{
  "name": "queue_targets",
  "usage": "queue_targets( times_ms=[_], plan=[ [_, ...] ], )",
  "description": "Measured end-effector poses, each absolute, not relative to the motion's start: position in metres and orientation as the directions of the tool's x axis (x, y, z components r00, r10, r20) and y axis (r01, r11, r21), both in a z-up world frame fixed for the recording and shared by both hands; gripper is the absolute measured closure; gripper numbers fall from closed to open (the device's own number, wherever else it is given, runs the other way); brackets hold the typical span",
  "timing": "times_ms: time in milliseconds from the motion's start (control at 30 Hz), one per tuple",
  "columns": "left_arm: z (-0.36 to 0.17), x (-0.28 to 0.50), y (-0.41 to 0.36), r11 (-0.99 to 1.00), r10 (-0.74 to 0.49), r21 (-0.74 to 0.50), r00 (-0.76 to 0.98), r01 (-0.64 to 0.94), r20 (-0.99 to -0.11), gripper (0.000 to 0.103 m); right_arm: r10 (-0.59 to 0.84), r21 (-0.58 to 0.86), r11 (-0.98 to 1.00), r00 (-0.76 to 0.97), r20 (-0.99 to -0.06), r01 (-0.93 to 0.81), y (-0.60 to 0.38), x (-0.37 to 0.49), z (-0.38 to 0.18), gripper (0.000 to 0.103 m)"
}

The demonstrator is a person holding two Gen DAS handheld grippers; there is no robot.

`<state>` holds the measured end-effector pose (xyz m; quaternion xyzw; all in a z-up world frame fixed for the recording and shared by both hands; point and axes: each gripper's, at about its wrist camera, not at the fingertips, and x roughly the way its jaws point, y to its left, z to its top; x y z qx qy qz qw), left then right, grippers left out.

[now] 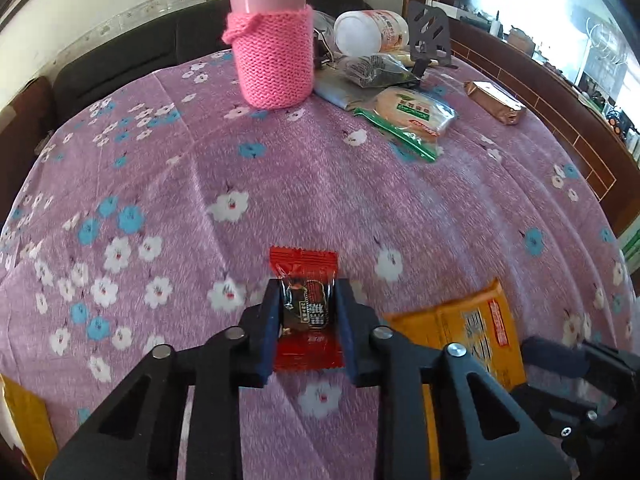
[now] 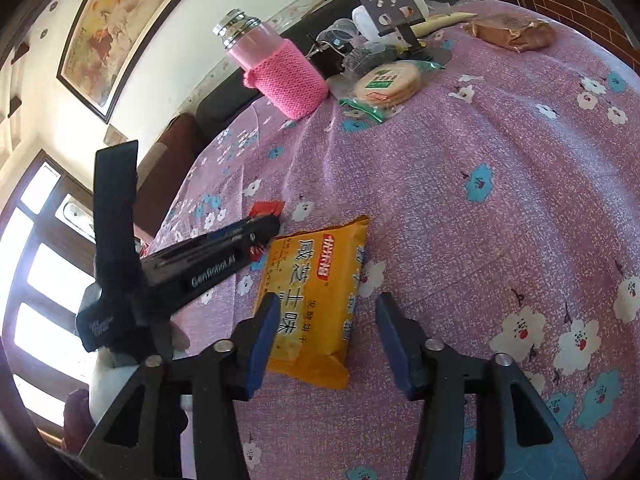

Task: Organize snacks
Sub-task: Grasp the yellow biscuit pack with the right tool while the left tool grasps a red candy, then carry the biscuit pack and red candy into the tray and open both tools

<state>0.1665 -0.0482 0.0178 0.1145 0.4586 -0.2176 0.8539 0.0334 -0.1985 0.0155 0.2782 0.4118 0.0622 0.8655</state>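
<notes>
My left gripper (image 1: 307, 308) is shut on a small red snack packet (image 1: 306, 280), held just above the purple floral tablecloth (image 1: 280, 184). In the right wrist view the left gripper (image 2: 264, 226) shows from the side with the red packet (image 2: 266, 209) sticking out of it. An orange cracker pack (image 2: 316, 300) lies flat on the cloth, also visible in the left wrist view (image 1: 472, 332). My right gripper (image 2: 326, 322) is open and straddles the near end of the orange pack. A round biscuit pack with green trim (image 1: 412, 116) and a brown wrapped snack (image 1: 496, 102) lie farther back.
A pink bottle in a knitted sleeve (image 1: 272, 52) stands at the back of the table. Behind it are a tipped white jar (image 1: 368, 30), a clear bag (image 1: 372, 70) and a black stand (image 1: 430, 34). A yellow box edge (image 1: 24, 424) shows at the lower left.
</notes>
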Motion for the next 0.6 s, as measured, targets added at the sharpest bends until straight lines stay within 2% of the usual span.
queue_targets(
  times_ms=[133, 333, 433, 600],
  plan=[
    [0.028, 0.151, -0.021, 0.899, -0.284, -0.045, 0.5, 0.436, -0.819, 0.081, 0.302, 0.473, 0.876, 0.658, -0.69, 0.094, -0.186, 0.036, 0.017, 0.035],
    [0.057, 0.108, 0.033, 0.918, -0.335, -0.143, 0.532, 0.369, -0.778, 0.081, 0.232, 0.359, 0.931, 0.658, -0.716, 0.063, -0.166, 0.039, 0.019, 0.026],
    [0.072, 0.081, 0.057, 0.926, -0.341, -0.167, 0.561, 0.339, -0.755, 0.081, 0.201, 0.331, 0.94, 0.655, -0.728, 0.079, -0.161, 0.041, 0.019, 0.024],
    [0.094, 0.044, 0.099, 0.944, -0.315, -0.173, 0.62, 0.28, -0.719, 0.081, 0.136, 0.255, 0.958, 0.574, -0.807, 0.132, -0.146, 0.065, 0.025, 0.022]
  ],
)
